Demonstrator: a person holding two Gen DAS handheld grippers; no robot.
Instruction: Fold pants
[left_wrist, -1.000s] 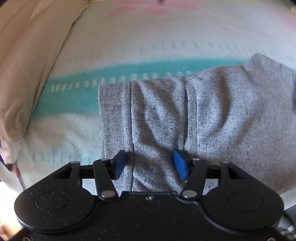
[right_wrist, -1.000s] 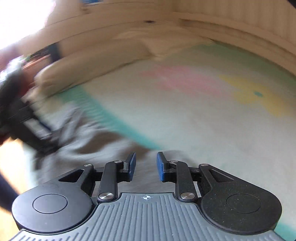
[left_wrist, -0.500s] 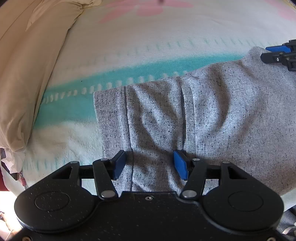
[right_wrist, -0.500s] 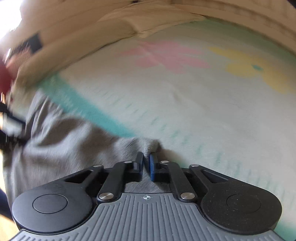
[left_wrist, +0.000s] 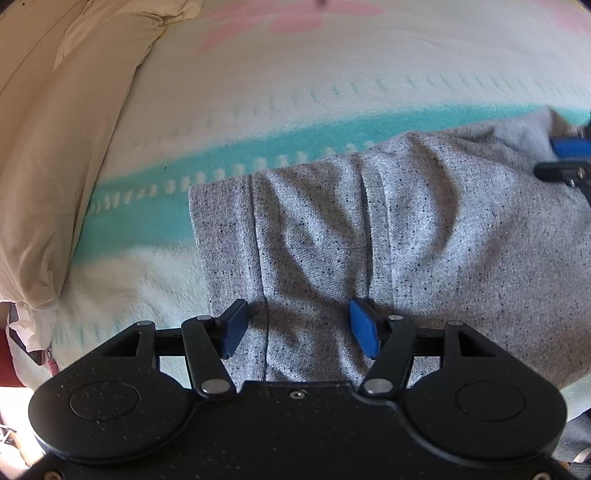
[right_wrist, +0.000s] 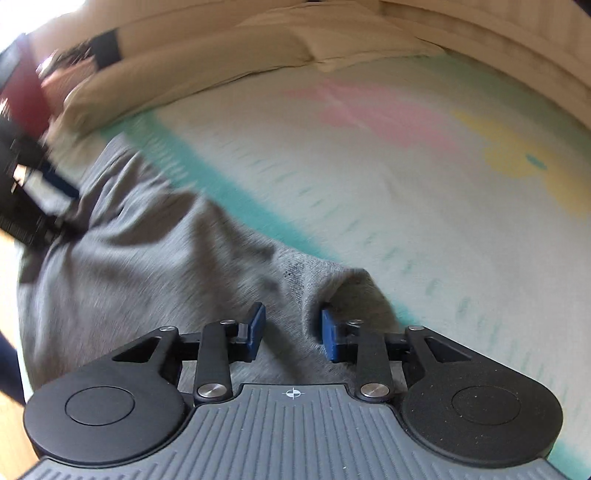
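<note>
Grey speckled pants lie folded on the bed blanket. My left gripper is open, its blue pads resting over the near edge of the pants by the left hem. My right gripper is open just above a raised corner of the pants, with cloth lying between and under its pads. The right gripper's blue pad also shows at the right edge of the left wrist view. The left gripper appears blurred at the left of the right wrist view.
A beige pillow lies along the left of the bed; it also shows at the far side in the right wrist view. The blanket has a teal stripe and pink and yellow flower prints.
My right gripper was shut on the pants corner half a second ago and is now open. It has shifted over the cloth. My left gripper has stayed open in place.
</note>
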